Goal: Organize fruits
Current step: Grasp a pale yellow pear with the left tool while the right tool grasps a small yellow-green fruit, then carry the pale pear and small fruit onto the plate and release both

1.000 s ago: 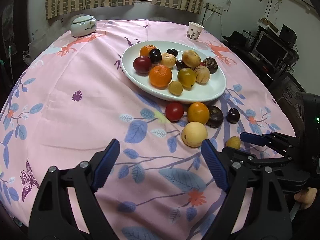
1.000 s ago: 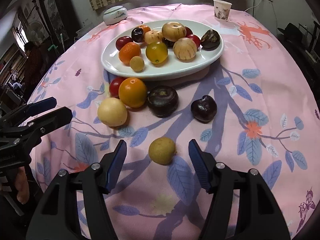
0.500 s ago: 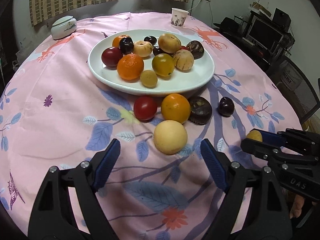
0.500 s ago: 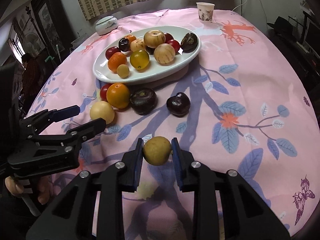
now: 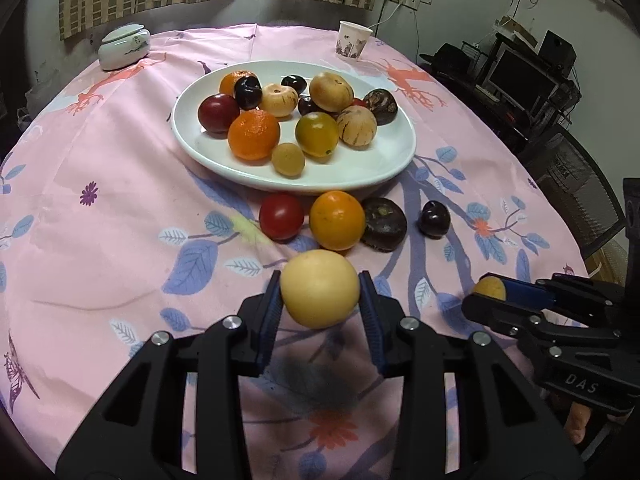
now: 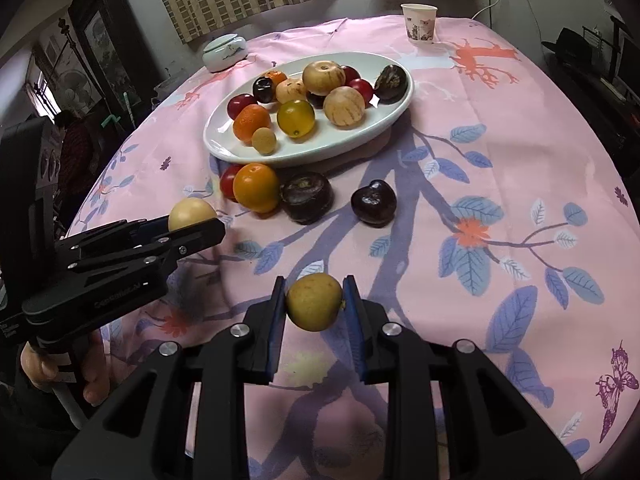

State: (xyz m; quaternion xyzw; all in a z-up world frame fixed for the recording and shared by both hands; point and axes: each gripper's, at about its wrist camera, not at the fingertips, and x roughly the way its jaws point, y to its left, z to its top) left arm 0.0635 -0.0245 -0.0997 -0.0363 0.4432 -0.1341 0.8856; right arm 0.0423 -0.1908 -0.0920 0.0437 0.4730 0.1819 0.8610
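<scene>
Fruit is gripped by both tools: the left hand-held gripper (image 5: 320,292) has its jaws closing, pads against a pale yellow fruit (image 5: 319,288), and the right hand-held gripper (image 6: 315,304) is clamped on a small brownish-yellow fruit (image 6: 315,307). Ahead of both, on the pink cloth (image 5: 100,240) covering the desk, lie a tomato (image 5: 281,216), an orange (image 5: 337,220) and two dark fruits. Beyond these stands a white plate (image 5: 360,168) with more fruit.

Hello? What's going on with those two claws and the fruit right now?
Left claw closing on pale yellow fruit. Right claw shut on small brown fruit. Path to plate clear.
</scene>
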